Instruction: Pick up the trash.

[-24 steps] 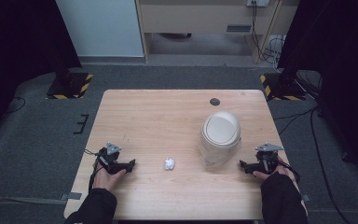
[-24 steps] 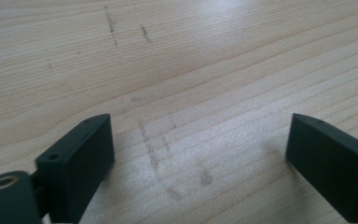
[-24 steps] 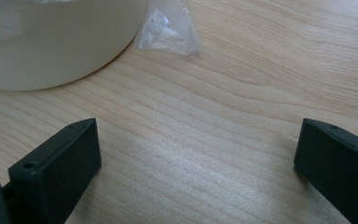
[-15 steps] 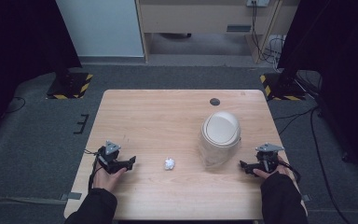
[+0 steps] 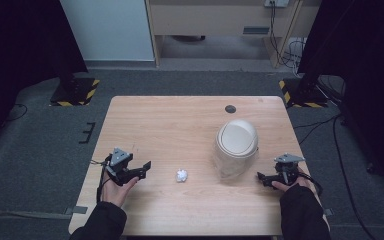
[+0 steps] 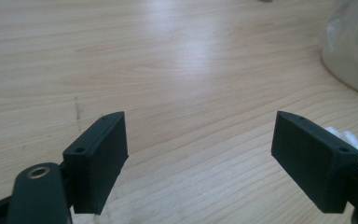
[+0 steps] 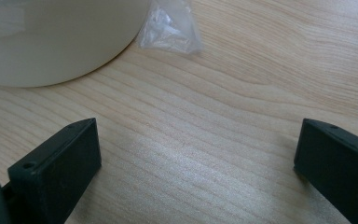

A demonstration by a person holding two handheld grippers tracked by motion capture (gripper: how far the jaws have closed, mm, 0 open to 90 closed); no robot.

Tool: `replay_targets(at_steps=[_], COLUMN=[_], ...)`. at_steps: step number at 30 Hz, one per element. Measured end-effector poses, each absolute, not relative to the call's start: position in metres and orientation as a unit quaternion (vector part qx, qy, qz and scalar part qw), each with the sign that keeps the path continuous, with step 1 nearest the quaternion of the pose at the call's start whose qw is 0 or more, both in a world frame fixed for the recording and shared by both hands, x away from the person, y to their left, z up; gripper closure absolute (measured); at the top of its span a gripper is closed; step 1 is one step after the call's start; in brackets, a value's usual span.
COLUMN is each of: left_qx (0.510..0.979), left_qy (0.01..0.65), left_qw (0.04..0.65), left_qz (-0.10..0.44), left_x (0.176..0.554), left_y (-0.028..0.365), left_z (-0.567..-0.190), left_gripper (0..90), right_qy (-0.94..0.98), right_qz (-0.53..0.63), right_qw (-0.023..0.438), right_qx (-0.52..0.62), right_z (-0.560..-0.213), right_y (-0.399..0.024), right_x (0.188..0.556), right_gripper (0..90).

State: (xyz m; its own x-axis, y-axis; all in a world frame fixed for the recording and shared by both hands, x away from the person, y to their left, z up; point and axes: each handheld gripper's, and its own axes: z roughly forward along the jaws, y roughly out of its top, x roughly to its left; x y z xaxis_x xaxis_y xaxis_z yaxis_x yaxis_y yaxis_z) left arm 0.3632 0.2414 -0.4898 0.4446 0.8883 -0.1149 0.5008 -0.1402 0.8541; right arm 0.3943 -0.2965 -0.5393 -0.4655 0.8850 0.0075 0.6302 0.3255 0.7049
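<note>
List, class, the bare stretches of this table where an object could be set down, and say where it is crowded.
Most room: the far left of the table, bordered by the far edge and the bin. Also free: the near strip between the left gripper and right gripper, below the paper ball. Crowded: the right side, where the bin with its plastic liner sits near the right gripper.

**No readable writing**

No words, labels, brand names or numbers can be read anywhere. The only sign-like marks are the yellow and black warning stripes on the two floor plates (image 5: 73,91) and (image 5: 300,95), one off each far corner of the table (image 5: 180,125). The bin (image 5: 236,146) on the table bears no legible mark.
</note>
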Motion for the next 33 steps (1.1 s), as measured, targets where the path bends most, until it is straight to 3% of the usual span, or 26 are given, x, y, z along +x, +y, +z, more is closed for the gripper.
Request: replay_targets(at_steps=[33], left_qx=[0.719], left_qy=[0.403], left_qw=[0.523], left_qz=[0.218], left_x=[0.372], left_y=[0.171], left_z=[-0.438], left_gripper=[17.4], right_qy=[0.791], right_qz=[0.328], right_qw=[0.194], right_qx=[0.479], right_z=[-0.539], right_y=[-0.296], right_x=[0.394], right_gripper=[0.7])
